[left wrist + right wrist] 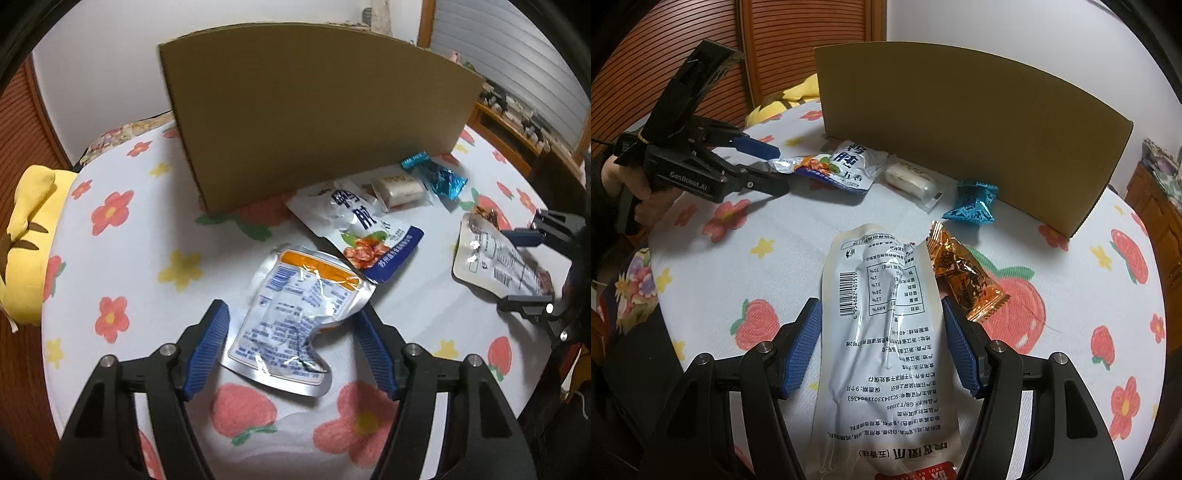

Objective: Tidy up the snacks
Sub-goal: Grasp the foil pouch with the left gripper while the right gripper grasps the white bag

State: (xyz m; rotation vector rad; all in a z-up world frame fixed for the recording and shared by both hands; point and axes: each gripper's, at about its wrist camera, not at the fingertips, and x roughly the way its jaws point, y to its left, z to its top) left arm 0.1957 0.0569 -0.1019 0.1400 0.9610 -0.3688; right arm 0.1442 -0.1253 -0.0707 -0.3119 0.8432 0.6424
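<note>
My left gripper is open, its blue pads either side of a crumpled silver pouch with an orange band lying on the cloth. My right gripper is open around a long white snack pouch that lies flat between its fingers; that gripper and pouch also show in the left wrist view. A white-and-blue pouch, a cream bar in clear wrap, a teal candy and an orange candy lie near a brown cardboard box.
The round table has a white cloth with red flowers and strawberries. A yellow plush sits off its left edge. Wooden slatted doors stand behind. A wooden shelf is at the far right.
</note>
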